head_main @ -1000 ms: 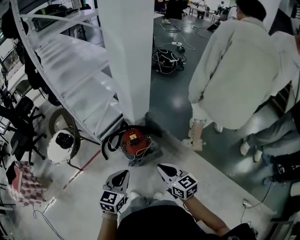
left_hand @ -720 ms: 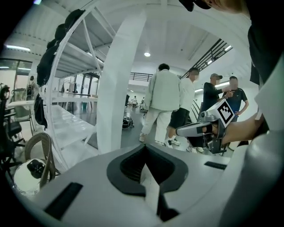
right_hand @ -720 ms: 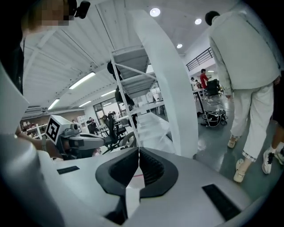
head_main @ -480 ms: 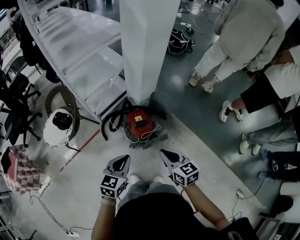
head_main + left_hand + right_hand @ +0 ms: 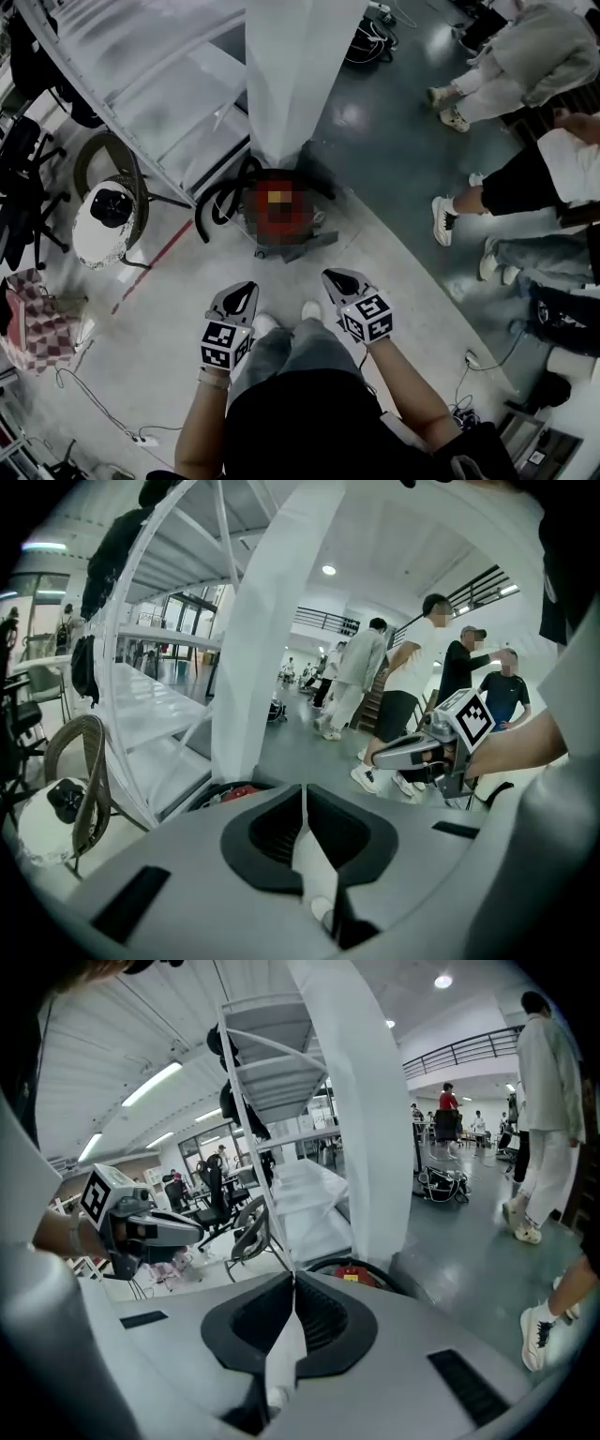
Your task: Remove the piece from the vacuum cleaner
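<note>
Both hand-held grippers sit higher in the head view than a second ago, and the bystander in the pale jacket has drifted off to the upper right corner. In that view the vacuum [image 5: 281, 214] stands on the floor against the foot of the pillar [image 5: 295, 84], with its black hose [image 5: 208, 208] looped round its left side. The left hand-held gripper [image 5: 243, 294] and the right hand-held gripper [image 5: 338, 280] hover short of the vacuum, well apart from it, tips pointed its way.

From the left gripper view the jaws are pressed together with nothing between them; a sliver of the red vacuum [image 5: 238, 791] shows just beyond their tips.

From the right gripper view the jaws likewise meet at the tips and carry nothing, with the vacuum [image 5: 352, 1277] low ahead, just past them.

I judge this to be the approach: the piece is not yet touched, and which piece is meant cannot be made out. Next, the person must close in on the vacuum, lower both tools and part the jaws before any grasp.
</note>
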Tool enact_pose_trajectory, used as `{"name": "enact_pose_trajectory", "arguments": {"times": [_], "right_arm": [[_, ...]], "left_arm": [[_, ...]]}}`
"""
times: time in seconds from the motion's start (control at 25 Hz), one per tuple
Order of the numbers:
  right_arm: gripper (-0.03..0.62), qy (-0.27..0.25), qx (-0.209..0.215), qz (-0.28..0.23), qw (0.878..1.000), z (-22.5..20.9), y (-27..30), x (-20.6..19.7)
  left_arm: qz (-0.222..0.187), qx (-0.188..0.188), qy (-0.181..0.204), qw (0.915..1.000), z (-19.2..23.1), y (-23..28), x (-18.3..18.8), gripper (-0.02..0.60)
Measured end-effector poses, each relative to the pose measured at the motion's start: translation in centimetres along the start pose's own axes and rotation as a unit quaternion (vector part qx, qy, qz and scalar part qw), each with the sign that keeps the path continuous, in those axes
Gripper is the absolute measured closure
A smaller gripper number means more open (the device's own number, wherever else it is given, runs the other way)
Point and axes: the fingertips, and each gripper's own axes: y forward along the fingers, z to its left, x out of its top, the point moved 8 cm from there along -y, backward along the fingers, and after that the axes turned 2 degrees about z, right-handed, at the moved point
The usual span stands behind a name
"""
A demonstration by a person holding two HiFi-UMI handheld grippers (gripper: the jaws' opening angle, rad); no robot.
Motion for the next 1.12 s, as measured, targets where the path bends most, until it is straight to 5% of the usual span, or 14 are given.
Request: {"name": "enact_pose_trajectory", "arguments": {"times": [0.48, 1.12], "right_arm": [[0.559, -0.034, 0.021, 0.094, 0.995, -7.5, 8.0, -5.9], [0.491, -0.139, 0.07, 0.184, 0.97, -16.9, 21.3, -13.1]], "left_arm": [[0.059, 0.027, -0.033, 0.9973, 1.1, 7.2, -5.2, 0.561], [0.115, 0.087, -0.138, 0.9799, 1.8, 15.2, -14.7, 0.56]]}}
